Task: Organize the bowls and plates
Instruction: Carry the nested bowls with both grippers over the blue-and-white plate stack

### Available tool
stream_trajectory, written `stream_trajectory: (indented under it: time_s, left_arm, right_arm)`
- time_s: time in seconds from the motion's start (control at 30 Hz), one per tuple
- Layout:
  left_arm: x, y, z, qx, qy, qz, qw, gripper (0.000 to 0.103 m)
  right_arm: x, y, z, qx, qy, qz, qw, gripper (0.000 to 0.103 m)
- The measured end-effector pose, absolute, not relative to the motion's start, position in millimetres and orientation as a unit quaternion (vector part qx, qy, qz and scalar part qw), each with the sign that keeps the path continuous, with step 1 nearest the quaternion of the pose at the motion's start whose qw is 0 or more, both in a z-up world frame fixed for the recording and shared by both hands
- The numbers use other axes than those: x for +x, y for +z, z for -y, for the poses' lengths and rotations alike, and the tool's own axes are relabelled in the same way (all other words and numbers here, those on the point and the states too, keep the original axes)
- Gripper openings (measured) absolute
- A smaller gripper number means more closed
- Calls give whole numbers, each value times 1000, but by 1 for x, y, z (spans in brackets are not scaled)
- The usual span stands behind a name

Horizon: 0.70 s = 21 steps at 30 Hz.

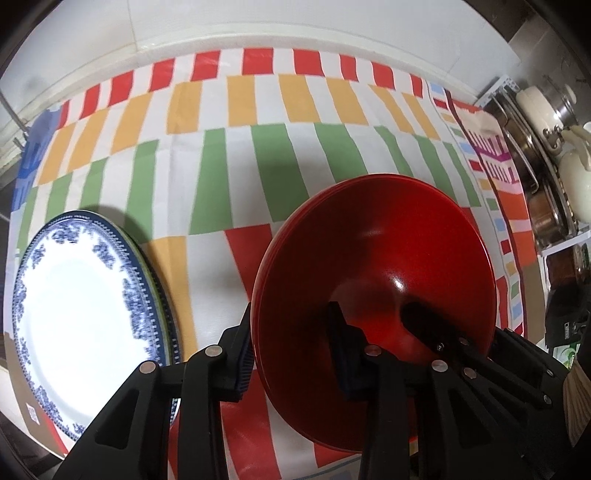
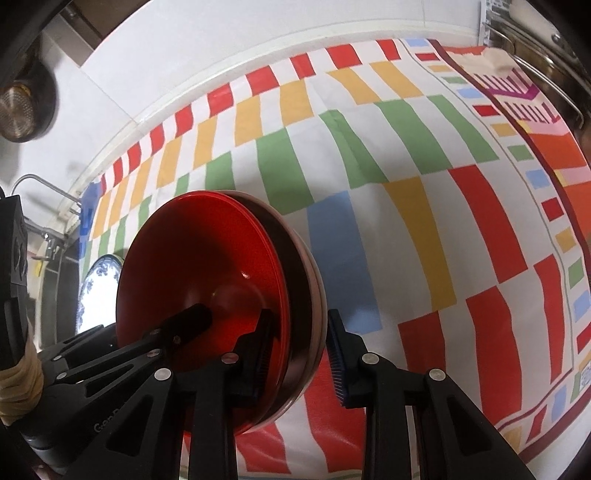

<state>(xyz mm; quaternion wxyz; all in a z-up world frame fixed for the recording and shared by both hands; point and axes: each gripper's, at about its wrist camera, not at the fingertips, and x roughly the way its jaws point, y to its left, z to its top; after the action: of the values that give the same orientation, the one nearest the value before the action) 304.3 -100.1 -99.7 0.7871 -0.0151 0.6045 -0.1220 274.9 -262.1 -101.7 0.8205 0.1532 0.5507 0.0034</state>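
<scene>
A nested stack of bowls, its top bowl [image 1: 376, 251] glossy red, sits on the striped cloth [image 1: 258, 155]. In the right wrist view the red bowl [image 2: 199, 258] rests inside a dark bowl with a pinkish rim [image 2: 317, 295]. My left gripper [image 1: 291, 314] is shut on the stack's left rim, one pad outside and one inside. My right gripper [image 2: 300, 317] clamps the opposite rim the same way. A finger of each gripper shows inside the bowl in the other's view. A blue-and-white plate [image 1: 85, 295] tops a pile of plates to the left.
Pots and a cream kettle [image 1: 569, 173] crowd a rack at the right edge of the cloth. A metal tap [image 2: 44, 184] and a strainer [image 2: 18, 107] lie beyond the cloth's far left. A white wall ledge [image 1: 295, 33] runs behind.
</scene>
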Motion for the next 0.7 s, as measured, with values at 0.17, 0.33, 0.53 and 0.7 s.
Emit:
stream_trajectory:
  time_s: [0.17,0.33,0.53,0.7]
  left_arm:
    - [296,-83,82,-27,-114,-586,802,34]
    - [287,-66,53,-37,-106,-567,816,34]
    - [281,-54,17,-43,-97,-559,822,34]
    - [276,-50,-20,-51,-81,-557,825,34]
  right_arm:
    - [273,-86,252,140,16,-537,832,29]
    - [270,-70,231,128,28,-521,844,29]
    - [265,-55,198,118,38,-503,855,29]
    - [260,-49,164,110,50,-498,859,29]
